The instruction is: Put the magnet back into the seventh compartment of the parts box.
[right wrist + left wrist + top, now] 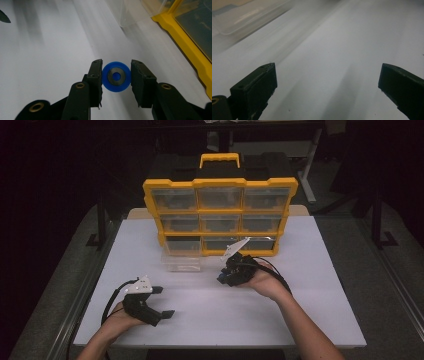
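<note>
White table (300, 310): right tongs (116, 75) grip blue wheel (116, 76).

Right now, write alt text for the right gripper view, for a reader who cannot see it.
A small blue plastic wheel with a metal bearing at its centre sits clamped between the two black jaws of the right gripper, above a white tabletop. At upper right are the corner of a clear plastic drawer and the yellow frame of a parts organiser.

Both tools are black plastic: left tool (161, 302), right tool (223, 275), each with a grey triangular plate, looping black cable, maybe brass-coloured screws. Bare forearms.
</note>
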The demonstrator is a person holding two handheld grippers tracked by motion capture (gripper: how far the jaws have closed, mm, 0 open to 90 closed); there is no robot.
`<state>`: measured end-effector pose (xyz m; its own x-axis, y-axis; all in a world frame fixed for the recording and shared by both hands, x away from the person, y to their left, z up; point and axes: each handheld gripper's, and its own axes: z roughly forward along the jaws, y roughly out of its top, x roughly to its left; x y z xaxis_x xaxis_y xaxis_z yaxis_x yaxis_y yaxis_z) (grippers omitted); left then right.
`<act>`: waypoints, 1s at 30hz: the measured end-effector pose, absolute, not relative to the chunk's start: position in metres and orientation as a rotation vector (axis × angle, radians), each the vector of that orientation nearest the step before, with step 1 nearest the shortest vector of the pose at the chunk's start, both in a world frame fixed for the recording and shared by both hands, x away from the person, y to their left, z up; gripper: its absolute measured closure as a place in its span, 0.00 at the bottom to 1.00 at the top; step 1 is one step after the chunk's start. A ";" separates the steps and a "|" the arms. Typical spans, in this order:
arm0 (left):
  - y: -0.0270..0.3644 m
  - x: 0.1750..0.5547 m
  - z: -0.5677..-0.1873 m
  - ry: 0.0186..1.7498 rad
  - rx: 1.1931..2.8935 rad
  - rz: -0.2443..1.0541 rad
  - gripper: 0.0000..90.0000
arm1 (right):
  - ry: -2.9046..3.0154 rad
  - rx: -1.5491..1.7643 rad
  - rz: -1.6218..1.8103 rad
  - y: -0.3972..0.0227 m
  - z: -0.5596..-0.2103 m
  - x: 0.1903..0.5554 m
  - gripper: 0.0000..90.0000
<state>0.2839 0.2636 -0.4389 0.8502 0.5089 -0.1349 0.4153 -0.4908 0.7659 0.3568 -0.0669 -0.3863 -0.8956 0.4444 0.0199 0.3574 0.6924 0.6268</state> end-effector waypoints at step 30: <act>0.263 0.283 -0.439 0.659 2.142 0.154 0.02 | 2.748 0.680 1.050 -0.050 -0.353 0.381 0.68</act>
<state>0.2833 0.2635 -0.4393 0.8523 0.5085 -0.1226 0.4013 -0.4854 0.7767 0.3814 -0.0503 -0.3533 -0.8914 0.4510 0.0449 0.3661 0.6580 0.6581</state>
